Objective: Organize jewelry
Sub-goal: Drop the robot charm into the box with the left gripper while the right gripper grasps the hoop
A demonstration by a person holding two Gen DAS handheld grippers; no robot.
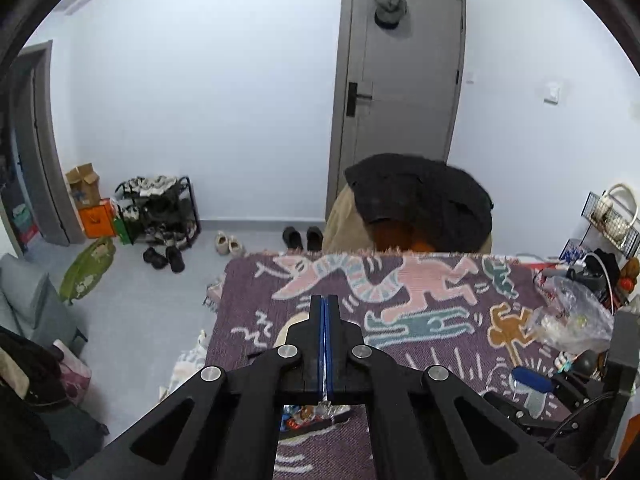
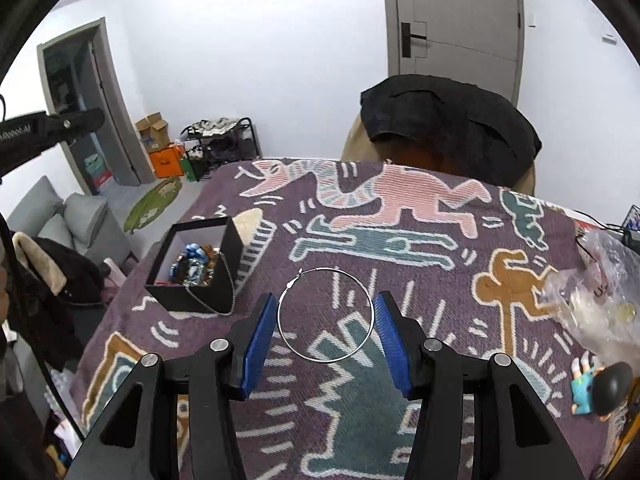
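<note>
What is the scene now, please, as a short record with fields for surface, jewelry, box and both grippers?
surface: patterned purple cloth
jewelry: silver hoop earring held across its width between the blue pads
box: open black box holding beads, a thin chain hanging over its wall
right gripper: shut on the hoop
left gripper: shut, nothing seen between the pads
side item: clear plastic bag

A purple patterned cloth point(image 2: 400, 264) is covering the table, with a crumpled clear plastic bag point(image 2: 596, 300) lying at its right edge. A dark jacket point(image 2: 448, 128) is hanging over a chair beyond it, before a grey door point(image 1: 404, 80).
</note>
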